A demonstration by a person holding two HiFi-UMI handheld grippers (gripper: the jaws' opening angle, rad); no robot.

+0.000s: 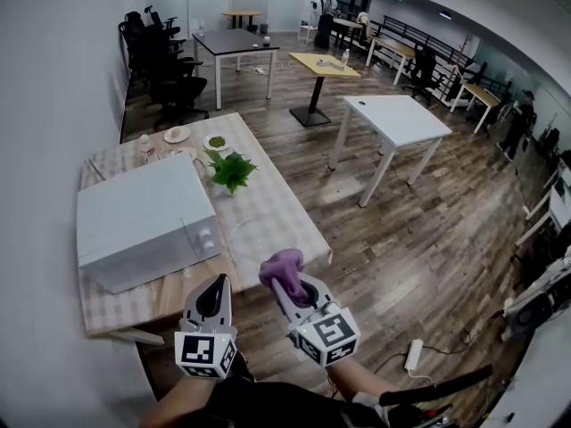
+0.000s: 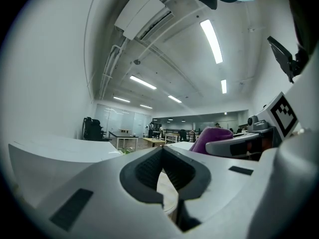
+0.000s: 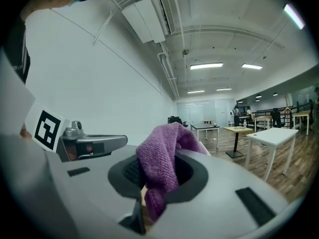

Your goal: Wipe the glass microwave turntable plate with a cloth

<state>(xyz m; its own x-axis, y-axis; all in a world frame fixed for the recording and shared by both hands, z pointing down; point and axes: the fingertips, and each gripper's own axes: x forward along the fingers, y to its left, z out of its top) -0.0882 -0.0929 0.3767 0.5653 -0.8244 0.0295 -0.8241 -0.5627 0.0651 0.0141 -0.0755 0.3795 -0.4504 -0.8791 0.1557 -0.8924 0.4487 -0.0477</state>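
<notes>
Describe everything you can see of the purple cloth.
The purple cloth is soft, knitted-looking fabric, bunched into a crumpled wad. The right gripper is shut on its middle: one lump bulges past the jaw tips, and a shorter tail hangs out on the camera side. In the head view it is held up near the front edge of the table, close to the glass turntable plate and seemingly clear of it. Only the jaws touch it; the left gripper alongside does not.

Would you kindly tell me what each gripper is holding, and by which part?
The right gripper pinches the purple cloth at a bunched fold, with some cloth above the jaws and some hanging below. The left gripper holds nothing, jaws together.
</notes>
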